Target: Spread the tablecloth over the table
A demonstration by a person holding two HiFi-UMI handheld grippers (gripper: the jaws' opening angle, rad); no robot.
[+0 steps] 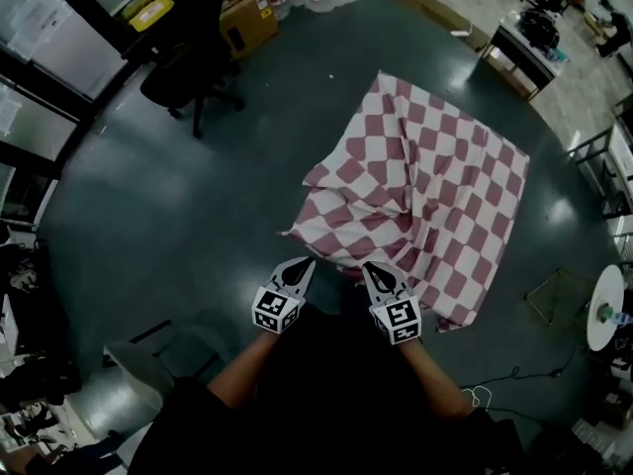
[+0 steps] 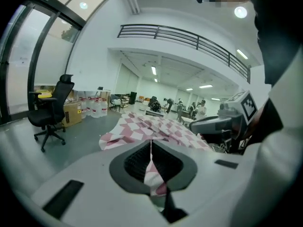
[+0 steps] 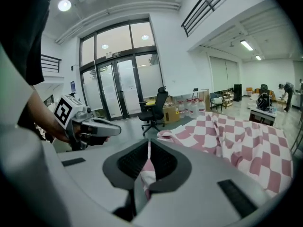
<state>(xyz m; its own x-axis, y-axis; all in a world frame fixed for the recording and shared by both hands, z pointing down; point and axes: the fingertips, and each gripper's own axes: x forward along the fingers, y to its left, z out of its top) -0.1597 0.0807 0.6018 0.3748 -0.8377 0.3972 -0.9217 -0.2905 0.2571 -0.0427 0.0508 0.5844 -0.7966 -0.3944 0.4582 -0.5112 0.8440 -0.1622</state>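
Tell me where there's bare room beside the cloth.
Open floor spans from the office chair to the left edge of the tablecloth. Crowded at its near edge, where left gripper and right gripper pinch it.

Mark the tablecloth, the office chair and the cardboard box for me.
tablecloth (image 1: 435,181): head view, middle of the checked cloth.
office chair (image 1: 186,62): head view, its black seat area.
cardboard box (image 1: 247,23): head view, its brown top.
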